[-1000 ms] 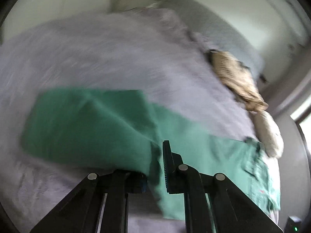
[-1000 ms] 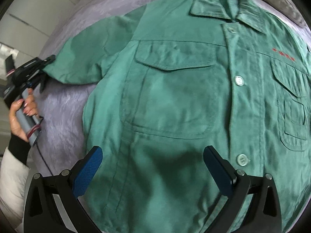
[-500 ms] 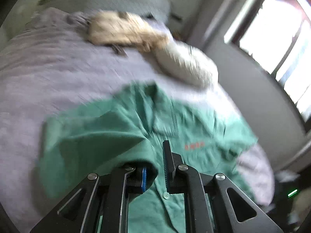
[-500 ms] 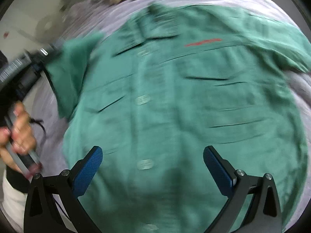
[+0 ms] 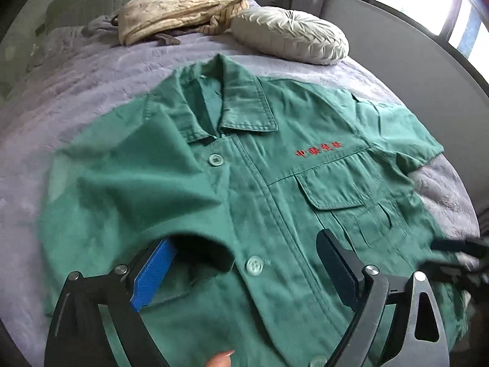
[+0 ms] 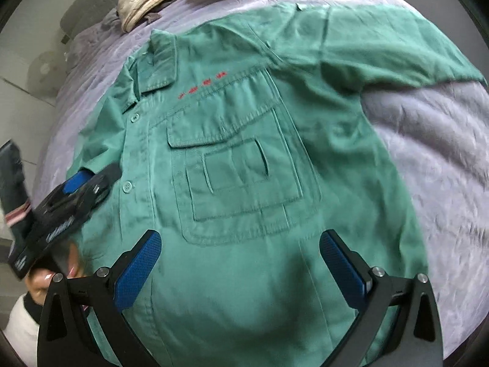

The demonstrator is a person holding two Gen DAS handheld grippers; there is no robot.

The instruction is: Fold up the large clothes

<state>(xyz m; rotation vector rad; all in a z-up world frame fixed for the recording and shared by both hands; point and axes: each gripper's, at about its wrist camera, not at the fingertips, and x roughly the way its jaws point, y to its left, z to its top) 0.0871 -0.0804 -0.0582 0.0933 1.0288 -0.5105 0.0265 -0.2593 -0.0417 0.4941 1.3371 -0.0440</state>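
Observation:
A green button-up work shirt with red embroidery lies face up on a lilac bedspread; it also shows in the right wrist view. Its left sleeve is folded in over the chest, the cuff draped by my left gripper's blue pad. My left gripper is open over the shirt's button line. My right gripper is open and empty above the lower front of the shirt. The right sleeve lies spread out to the side.
A beige quilted bundle and a round pleated cushion lie at the head of the bed. A window is at the right. The left gripper body and the hand holding it show in the right wrist view.
My left gripper carried the left sleeve in over the chest and has opened, letting the sleeve go. My right gripper has swung right over the shirt, still open.

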